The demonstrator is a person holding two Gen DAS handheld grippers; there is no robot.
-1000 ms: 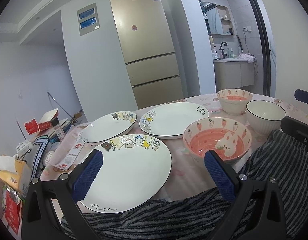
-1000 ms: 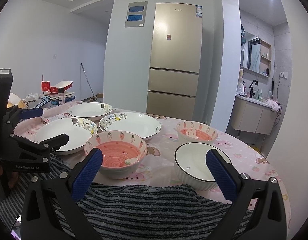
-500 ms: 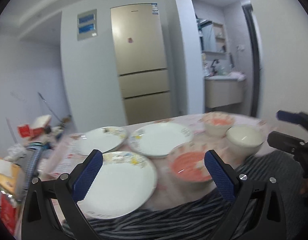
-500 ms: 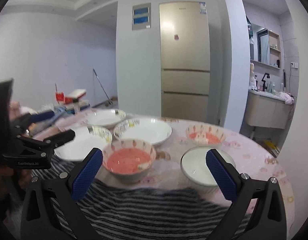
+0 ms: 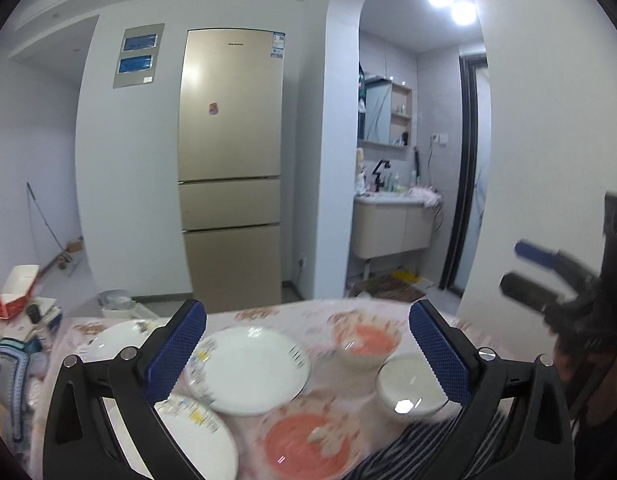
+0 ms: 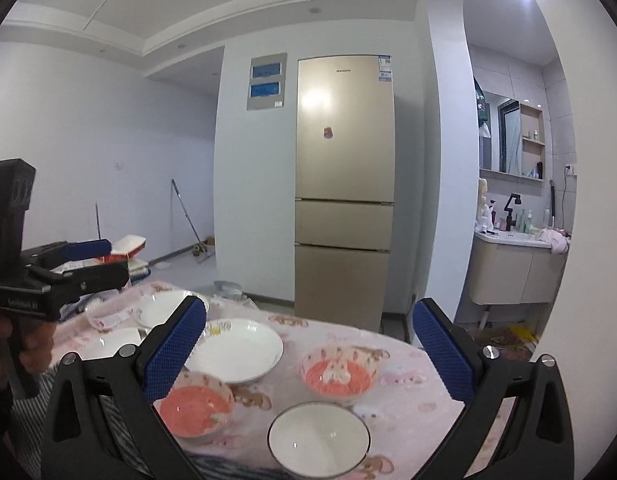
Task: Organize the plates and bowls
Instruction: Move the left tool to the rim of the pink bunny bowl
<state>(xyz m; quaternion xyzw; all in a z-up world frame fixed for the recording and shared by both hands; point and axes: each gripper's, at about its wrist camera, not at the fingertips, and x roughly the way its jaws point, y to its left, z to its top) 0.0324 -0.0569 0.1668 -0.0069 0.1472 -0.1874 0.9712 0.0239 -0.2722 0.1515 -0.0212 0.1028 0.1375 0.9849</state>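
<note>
Not much legible here. Small brand wordmark across the top of the gold fridge (image 6: 344,184), too tiny to spell out. Energy-label sticker at its upper right corner, print unreadable. White lettering on the side of the left gripper (image 6: 108,258), too blurred to make out. Lettering on plate rims smeared by motion blur.

Domestic dining area: a tall gold refrigerator (image 6: 344,196) stands against the white wall, beside a bathroom alcove with washbasin cabinet (image 6: 516,270) (toiletries on top), behind a cloth-covered table (image 6: 404,364).
</note>
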